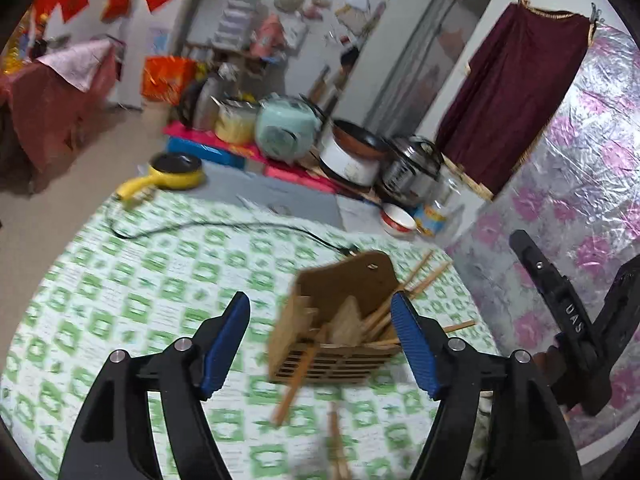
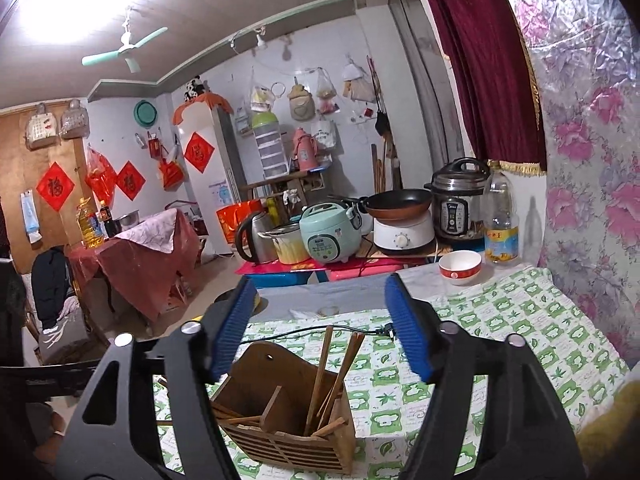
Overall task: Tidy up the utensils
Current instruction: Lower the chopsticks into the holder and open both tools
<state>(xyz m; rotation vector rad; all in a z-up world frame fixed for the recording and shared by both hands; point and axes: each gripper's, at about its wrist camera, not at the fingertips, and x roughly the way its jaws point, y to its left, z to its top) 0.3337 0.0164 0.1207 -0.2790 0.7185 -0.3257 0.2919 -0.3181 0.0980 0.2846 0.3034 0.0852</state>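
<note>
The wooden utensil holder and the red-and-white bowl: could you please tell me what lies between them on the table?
In the right wrist view, a black power cord crosses the green-patterned tablecloth between the wooden utensil holder and the bowl; otherwise that stretch is bare.

In the left wrist view, the lower left of the frame is open green-checked tablecloth [image 1: 132, 288], crossed only by a thin black power cord [image 1: 224, 226] running toward the upper middle. The wooden utensil holder [image 1: 340, 328] fills the centre, chopsticks [image 1: 420, 280] fanning out of it to the right; loose chopsticks [image 1: 336, 436] lie on the cloth at lower centre. The right gripper [image 1: 576, 280] blocks the right edge. In the right wrist view, bare cloth lies right of the holder [image 2: 288, 412], up to the red-and-white bowl [image 2: 460, 268] and plastic bottle [image 2: 500, 220] at the table's far edge; the floral foil wall [image 2: 592, 160] closes the right side
</note>
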